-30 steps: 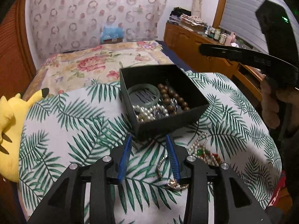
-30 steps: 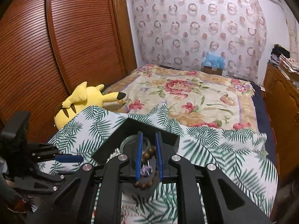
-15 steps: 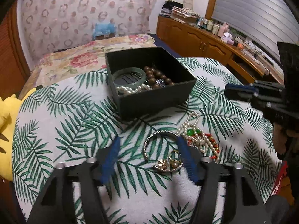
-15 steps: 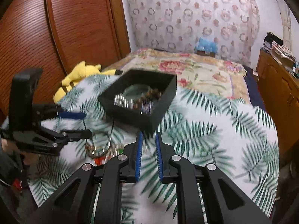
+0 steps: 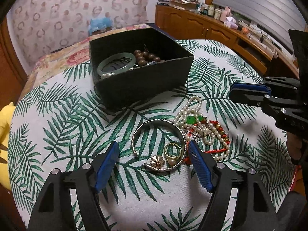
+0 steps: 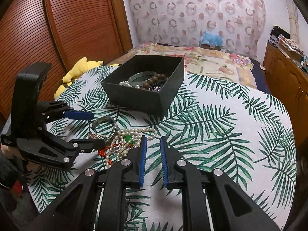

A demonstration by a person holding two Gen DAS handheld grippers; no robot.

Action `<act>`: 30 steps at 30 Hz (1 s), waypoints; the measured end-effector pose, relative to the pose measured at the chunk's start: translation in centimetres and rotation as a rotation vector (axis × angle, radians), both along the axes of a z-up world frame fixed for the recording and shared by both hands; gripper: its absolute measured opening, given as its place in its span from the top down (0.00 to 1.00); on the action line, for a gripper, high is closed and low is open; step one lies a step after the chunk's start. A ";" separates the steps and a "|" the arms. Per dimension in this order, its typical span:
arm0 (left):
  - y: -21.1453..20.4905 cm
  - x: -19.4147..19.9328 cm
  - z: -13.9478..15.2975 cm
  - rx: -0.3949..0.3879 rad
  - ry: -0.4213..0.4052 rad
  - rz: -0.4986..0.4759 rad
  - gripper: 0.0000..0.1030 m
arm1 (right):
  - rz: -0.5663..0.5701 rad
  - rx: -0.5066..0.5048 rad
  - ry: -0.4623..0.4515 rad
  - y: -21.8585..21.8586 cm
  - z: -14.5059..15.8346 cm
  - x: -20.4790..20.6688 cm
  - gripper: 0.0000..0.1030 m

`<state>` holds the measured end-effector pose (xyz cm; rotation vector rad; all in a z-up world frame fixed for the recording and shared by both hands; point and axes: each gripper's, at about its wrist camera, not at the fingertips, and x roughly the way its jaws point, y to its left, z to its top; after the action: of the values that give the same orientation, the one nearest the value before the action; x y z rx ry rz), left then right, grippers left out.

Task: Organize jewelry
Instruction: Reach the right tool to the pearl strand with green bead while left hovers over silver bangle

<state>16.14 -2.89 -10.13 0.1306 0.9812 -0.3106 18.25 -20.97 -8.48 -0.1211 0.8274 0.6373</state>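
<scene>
My left gripper (image 5: 153,144) hangs low over the palm-leaf tablecloth (image 5: 57,134), its jaws opening. They straddle a silver bangle (image 5: 159,121), a gold ring (image 5: 172,151) and a flower ornament (image 5: 158,161), and the pads touch none of them. A pearl necklace (image 5: 192,105) with a green bead (image 5: 194,119) and a red cord bracelet (image 5: 217,150) lie tangled just to the right. Behind stands a black box (image 5: 144,88) holding a jade bangle (image 5: 115,63), wooden beads (image 5: 142,56) and pearls. My right gripper (image 6: 153,140) hovers beside the pile with a narrow, empty gap.
A yellow plush toy (image 6: 80,69) lies off the table's left edge. A bed with a floral cover (image 6: 202,57) is behind the table, and a wooden cabinet (image 5: 211,30) runs along the right. Slatted wooden doors (image 6: 57,28) stand to the left. The right half of the cloth holds nothing.
My left gripper's jaws spread wide and sank toward the silver bangle. My right gripper pulled back from over the box and came down to the near side of the jewelry pile.
</scene>
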 end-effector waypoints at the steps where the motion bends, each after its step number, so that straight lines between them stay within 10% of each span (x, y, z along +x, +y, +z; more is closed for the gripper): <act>1: 0.0 0.1 0.0 0.004 -0.001 -0.001 0.31 | -0.001 0.000 0.003 0.0 -0.2 -0.1 0.84; 30: 1.7 -0.9 3.0 -0.078 -0.105 0.046 0.45 | 0.054 -0.125 0.045 3.6 -2.6 4.4 0.76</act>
<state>15.21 -1.16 -7.18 0.0523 0.8652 -0.2963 22.67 -17.38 -11.12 -0.2437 0.9104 0.6409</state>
